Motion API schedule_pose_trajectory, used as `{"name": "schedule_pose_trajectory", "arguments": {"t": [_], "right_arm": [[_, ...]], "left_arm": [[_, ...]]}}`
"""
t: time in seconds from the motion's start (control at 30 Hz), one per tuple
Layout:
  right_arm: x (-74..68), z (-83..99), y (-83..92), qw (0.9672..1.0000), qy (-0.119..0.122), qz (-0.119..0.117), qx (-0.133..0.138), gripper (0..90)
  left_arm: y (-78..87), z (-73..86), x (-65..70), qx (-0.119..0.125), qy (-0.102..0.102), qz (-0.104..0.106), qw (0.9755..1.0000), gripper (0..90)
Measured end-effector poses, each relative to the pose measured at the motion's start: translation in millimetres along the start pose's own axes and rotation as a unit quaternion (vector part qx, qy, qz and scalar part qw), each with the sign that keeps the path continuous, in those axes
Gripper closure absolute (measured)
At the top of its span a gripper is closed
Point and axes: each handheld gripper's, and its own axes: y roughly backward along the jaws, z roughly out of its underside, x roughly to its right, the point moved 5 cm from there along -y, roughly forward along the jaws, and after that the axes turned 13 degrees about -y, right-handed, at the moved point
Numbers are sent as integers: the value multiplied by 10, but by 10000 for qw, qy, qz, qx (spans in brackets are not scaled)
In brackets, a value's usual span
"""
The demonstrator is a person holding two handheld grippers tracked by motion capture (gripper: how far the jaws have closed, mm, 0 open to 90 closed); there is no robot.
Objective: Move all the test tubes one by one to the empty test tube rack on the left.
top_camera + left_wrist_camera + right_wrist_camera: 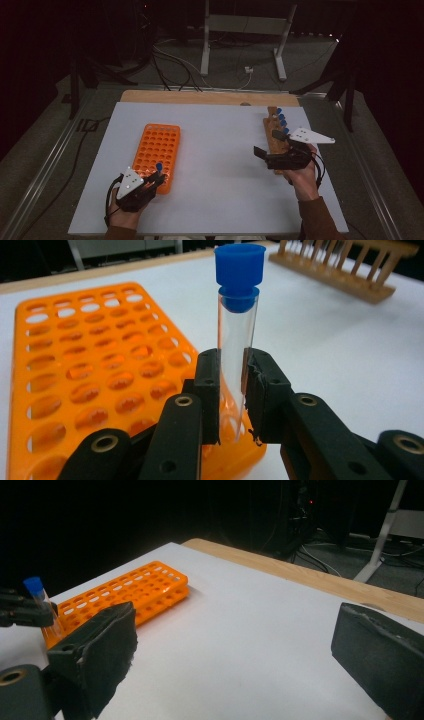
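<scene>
Pinching a clear tube (235, 355) with a blue cap (239, 270), the left hand-held gripper (150, 181) sits at the near right corner of the orange rack (157, 150), the person's left hand (125, 202) coming up from the bench's (215, 150) near edge. The tube stands upright with its lower end at the rack's corner holes; whether it has entered a hole cannot be told.

The left gripper view brings out what the high view blurs: both black pads pressed on the glass below its middle, the cap well above them, and the rack's empty holes running away to the left. The right gripper view gives the rack from its far side, the tube (42, 605) standing at the rack's end, held by the other gripper.

The right hand-held gripper (272, 156) rests well apart from the rack, beside the wooden stand (275, 132) with its blue-capped tubes (282, 120), its jaws spread wide with nothing between them.

Between the rack and the wooden stand lies a broad bare stretch of white bench. The rack's near end comes close to the bench's near edge; the stand lies near the right edge.
</scene>
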Motion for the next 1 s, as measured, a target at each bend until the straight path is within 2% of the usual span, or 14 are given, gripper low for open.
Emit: {"name": "schedule_pose_trajectory", "arguments": {"t": [0.23, 0.4, 1.0], "right_arm": [[12, -7, 17, 10000, 3, 12, 30, 52], [7, -1, 14, 10000, 11, -8, 17, 55], [32, 15, 8, 10000, 6, 19, -11, 58]], "left_arm": [[-28, 70, 46, -294, -235, 10, 9993, 780], [-66, 112, 81, -532, -435, 10, 9976, 782], [-65, 118, 106, -581, -476, -70, 9972, 760]]}}
